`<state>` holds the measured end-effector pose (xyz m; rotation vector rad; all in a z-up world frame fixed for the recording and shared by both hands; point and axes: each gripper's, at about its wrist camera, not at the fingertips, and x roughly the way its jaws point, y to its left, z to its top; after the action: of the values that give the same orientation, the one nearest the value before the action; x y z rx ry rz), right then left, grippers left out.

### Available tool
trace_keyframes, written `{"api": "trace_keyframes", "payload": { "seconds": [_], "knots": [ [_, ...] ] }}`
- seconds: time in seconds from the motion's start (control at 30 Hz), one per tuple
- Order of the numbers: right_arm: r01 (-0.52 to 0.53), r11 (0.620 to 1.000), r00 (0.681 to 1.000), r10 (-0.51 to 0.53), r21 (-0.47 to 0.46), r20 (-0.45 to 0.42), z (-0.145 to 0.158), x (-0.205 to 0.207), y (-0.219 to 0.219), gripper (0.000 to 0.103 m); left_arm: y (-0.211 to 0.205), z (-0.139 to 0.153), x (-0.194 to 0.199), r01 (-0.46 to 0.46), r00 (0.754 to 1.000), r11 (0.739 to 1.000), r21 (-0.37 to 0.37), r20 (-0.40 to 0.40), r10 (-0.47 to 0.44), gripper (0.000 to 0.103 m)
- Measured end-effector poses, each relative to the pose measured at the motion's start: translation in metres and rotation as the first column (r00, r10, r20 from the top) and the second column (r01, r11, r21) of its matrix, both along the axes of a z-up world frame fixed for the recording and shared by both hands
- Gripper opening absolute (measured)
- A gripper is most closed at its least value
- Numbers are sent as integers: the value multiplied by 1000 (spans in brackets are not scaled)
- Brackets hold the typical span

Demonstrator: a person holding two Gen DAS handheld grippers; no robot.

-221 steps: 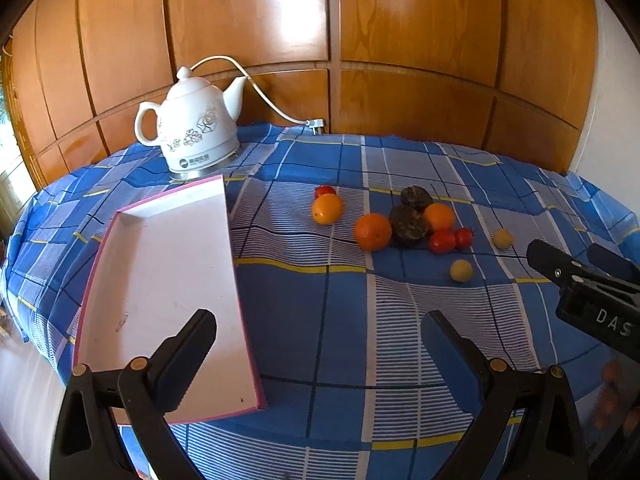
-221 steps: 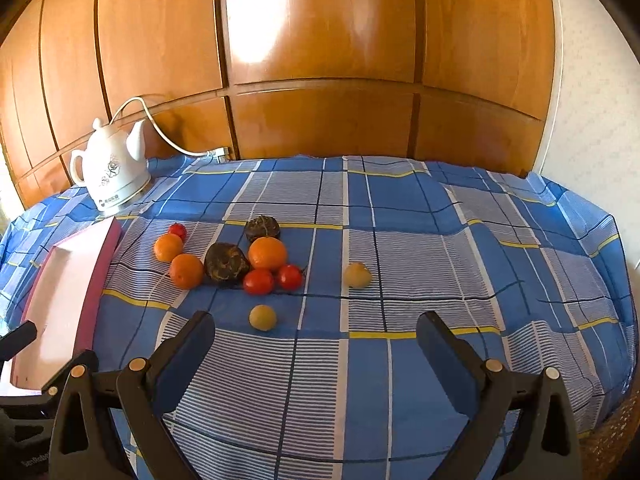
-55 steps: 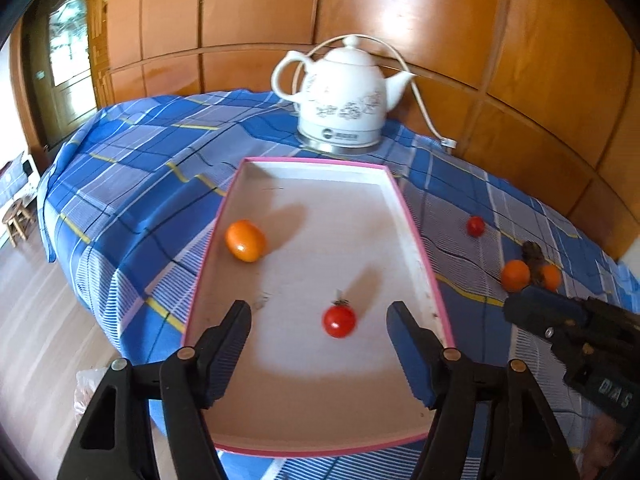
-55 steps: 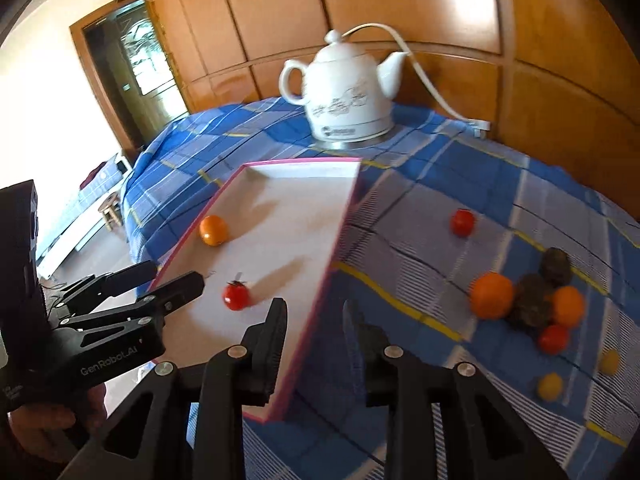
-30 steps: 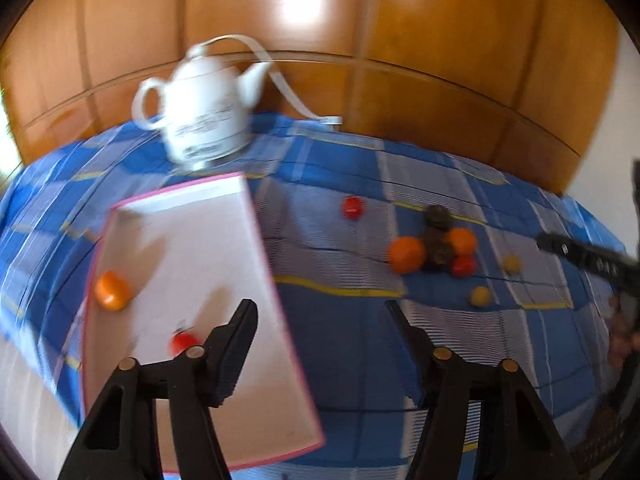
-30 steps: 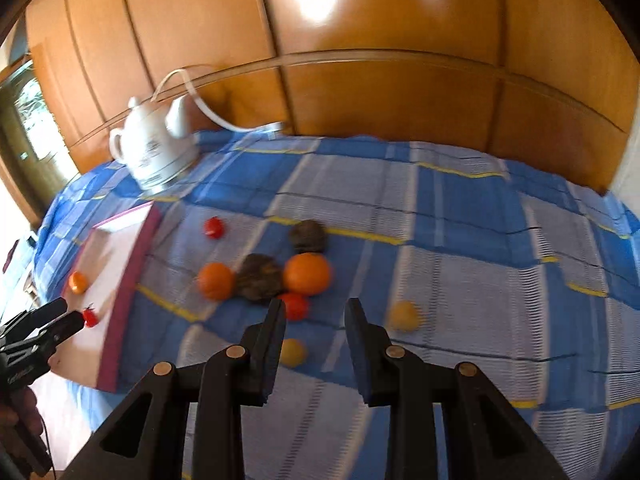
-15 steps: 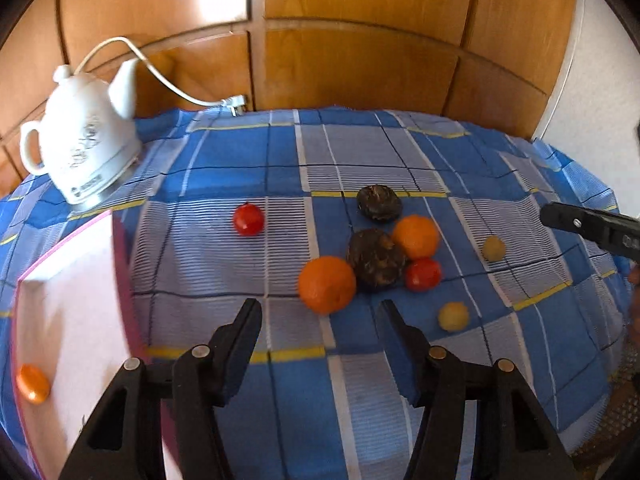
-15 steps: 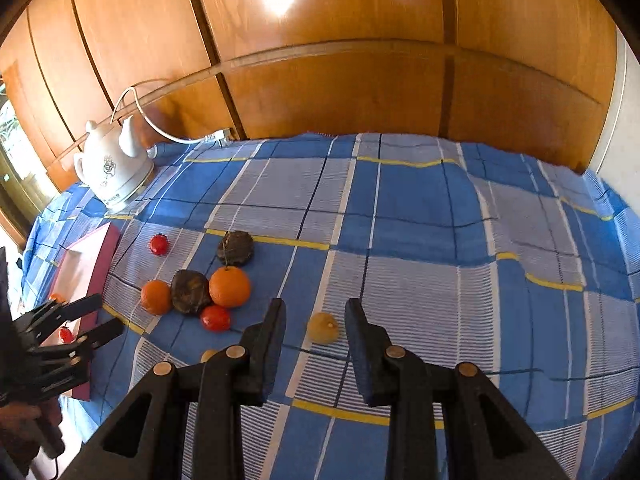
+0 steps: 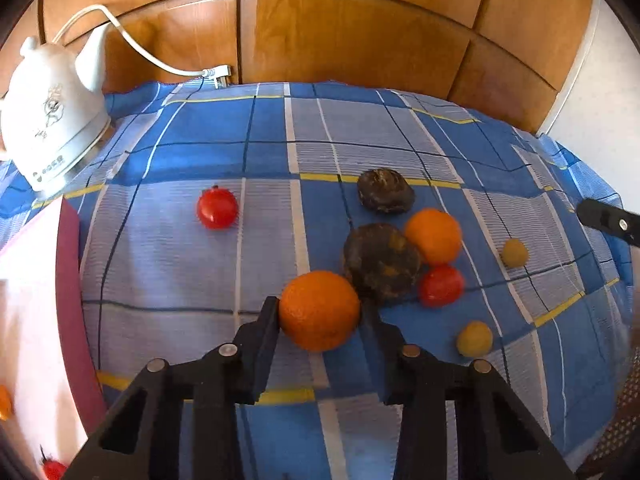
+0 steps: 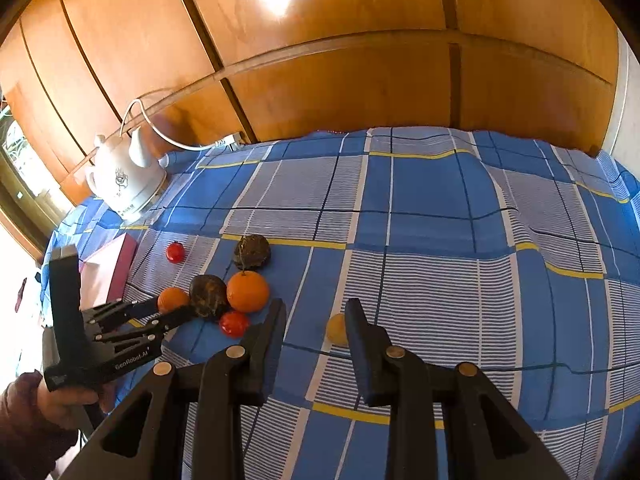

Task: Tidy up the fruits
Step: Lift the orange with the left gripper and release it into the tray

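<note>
An orange sits between the fingers of my left claw, touching a dark, wrinkled fruit. A second orange and a red tomato press against that dark fruit. Another dark fruit lies behind, a lone tomato to the left. Two small yellow fruits lie apart at right.

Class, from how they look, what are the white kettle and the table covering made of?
Kettle: likely glazed ceramic, since it is glossy white with a printed floral motif, though it may be enamel. Table covering: woven fabric, matte, with a blue plaid pattern and soft wrinkles and folds.
</note>
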<state>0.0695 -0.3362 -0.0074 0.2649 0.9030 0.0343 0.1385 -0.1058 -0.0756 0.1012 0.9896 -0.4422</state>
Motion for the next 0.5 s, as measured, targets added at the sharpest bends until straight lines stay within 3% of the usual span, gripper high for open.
{"api": "trace_keyframes", "payload": {
  "seconds": [0.3,0.5],
  "knots": [
    [46,999,999,-45,26,-7,-3,-1,-10,31,17,0,-71,-26,998,1000,1,58,26,40],
    [163,977,986,-164,137,-2,-4,-8,-39,31,22,-13,-91,-17,994,1000,7,110,16,40]
  ]
}}
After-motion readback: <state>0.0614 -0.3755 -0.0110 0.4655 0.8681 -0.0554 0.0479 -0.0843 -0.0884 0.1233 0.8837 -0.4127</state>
